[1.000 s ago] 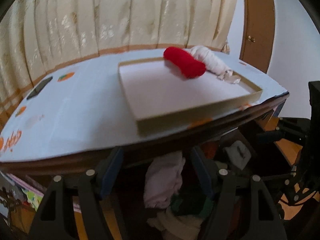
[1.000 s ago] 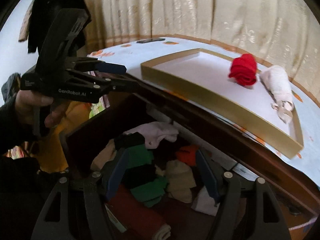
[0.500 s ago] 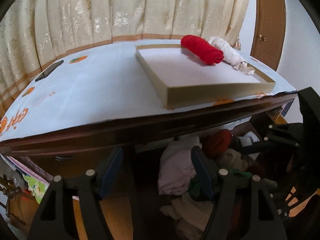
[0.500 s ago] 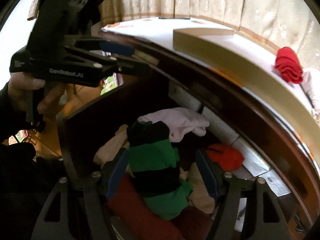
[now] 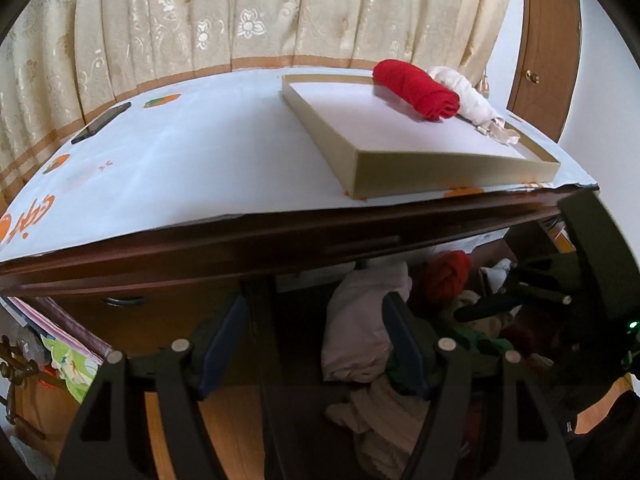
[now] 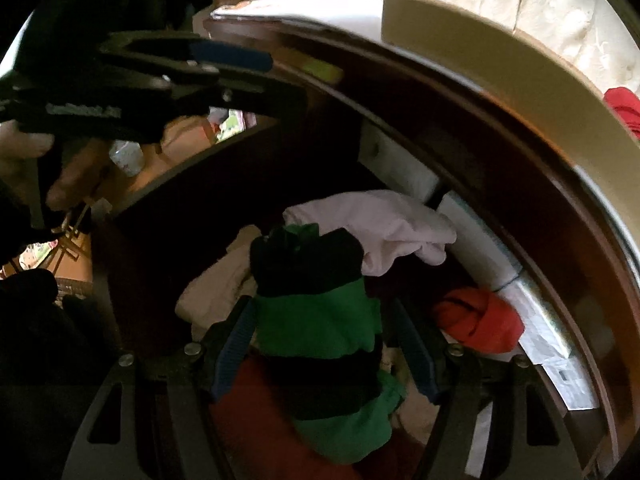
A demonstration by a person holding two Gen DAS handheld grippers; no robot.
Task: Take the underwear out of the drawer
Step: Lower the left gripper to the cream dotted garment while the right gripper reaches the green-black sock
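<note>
The green-and-black striped roll [image 6: 320, 344] lies on top of the heap in the open drawer [image 6: 160, 216], a folded bundle with a pale pink garment [image 6: 384, 220] just behind it, an orange-red piece [image 6: 480, 326] off to one side, a dark red item under its near end and cream cloth at its other side. The right gripper [image 6: 324, 354] hangs over it pointing steeply down, its jaws standing well apart with the roll lying between the blue pads; whether either pad touches the cloth cannot be told, and nothing is gripped. This looks like the reach-in step, the pick not yet made. The next move calls for sinking a little further so the pads straddle the thick middle of the roll, then closing firmly enough that the soft bundle does not unroll or drag its neighbours up with it. The left gripper [image 5: 316, 348] waits at the drawer's near corner, jaws likewise open and empty, with the pink garment partly in view between them. Above, on the cloth-covered surface [image 5: 200, 168], a shallow box [image 5: 452, 174] already holds a red roll [image 5: 416, 90] and a white bundle [image 5: 466, 94], which appears to be where the pieces go.
</note>
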